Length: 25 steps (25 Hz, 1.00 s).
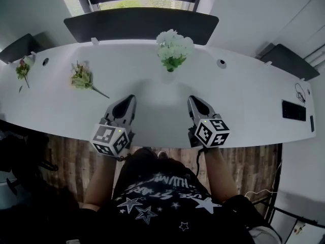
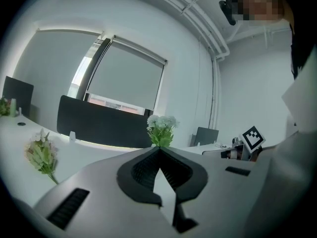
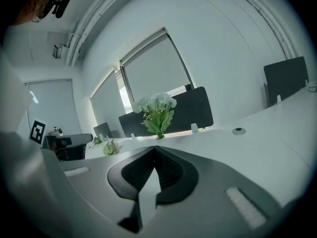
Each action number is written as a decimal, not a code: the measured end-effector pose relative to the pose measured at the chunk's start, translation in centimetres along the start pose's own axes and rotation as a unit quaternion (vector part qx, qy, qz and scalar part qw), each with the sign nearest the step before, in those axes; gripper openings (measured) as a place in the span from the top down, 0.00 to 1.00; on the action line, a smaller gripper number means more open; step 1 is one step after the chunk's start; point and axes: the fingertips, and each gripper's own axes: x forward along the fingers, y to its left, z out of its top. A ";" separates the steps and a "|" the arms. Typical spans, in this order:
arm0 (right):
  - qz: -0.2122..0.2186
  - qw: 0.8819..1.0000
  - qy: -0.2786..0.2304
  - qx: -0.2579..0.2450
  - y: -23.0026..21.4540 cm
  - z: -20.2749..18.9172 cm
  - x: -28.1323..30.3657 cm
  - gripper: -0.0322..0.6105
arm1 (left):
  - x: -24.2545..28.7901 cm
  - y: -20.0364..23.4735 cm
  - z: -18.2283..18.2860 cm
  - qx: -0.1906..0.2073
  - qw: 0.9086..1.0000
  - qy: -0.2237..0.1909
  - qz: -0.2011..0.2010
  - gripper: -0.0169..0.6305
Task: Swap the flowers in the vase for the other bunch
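Two grippers are out in front of me, one in each hand, and both are clenched shut with nothing in them. My left gripper (image 1: 131,98) hangs over the near part of the white table (image 1: 152,123). Its jaws are pressed together right to the tip. My right gripper (image 1: 193,100) is beside it, a little way off, and its jaws are pressed tight too. Both point across the table toward the far side.

The white flowers (image 1: 174,46) stand up straight far across the table, about in the middle, just in front of a long dark screen (image 1: 142,25). They sit ahead of the gap between my two grippers and are well apart from both. Green leaves hang under the white blooms. The vase (image 3: 159,137) is under them, but from above I can hardly see it. In the right gripper view only a small pale bit of it shows at the bottom of the stems.

The other bunch (image 1: 81,77) lies flat on the table, off to the left, with its thin stem pointing toward the middle of the table. It is nearer to my left gripper than to my right one, but nothing touches it.

One more small bunch (image 1: 22,69) lies at the far left end of the table. At the right end sits a flat black thing (image 1: 293,110). Behind the dark screen is a window (image 1: 144,4).
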 end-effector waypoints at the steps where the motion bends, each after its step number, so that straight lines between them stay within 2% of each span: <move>1: -0.006 1.000 0.000 0.001 0.0 0.2 0.1 0.95 | 0.5 0.2 -0.1 -0.001 1.000 0.003 -0.007 0.96; 6: -0.034 0.999 -0.005 0.000 -0.6 1.4 1.2 0.95 | 3.3 1.4 0.2 0.005 0.999 0.009 -0.046 0.96; 11: -0.051 0.998 -0.031 0.020 -0.7 1.3 1.7 0.95 | 5.0 1.5 -1.0 0.006 0.996 0.024 -0.091 0.96; 17: -0.067 0.997 -0.028 0.023 -0.7 0.9 2.2 0.95 | 6.3 1.6 -1.5 -0.001 0.993 0.023 -0.116 0.96; 21: -0.068 0.997 -0.019 0.025 -1.2 0.5 3.0 0.95 | 7.0 1.1 -0.7 0.016 0.990 -0.003 -0.138 0.96; 25: -0.058 0.998 0.000 0.029 -2.0 -0.4 4.4 0.95 | 7.8 1.0 -1.2 0.020 0.992 0.002 -0.127 0.96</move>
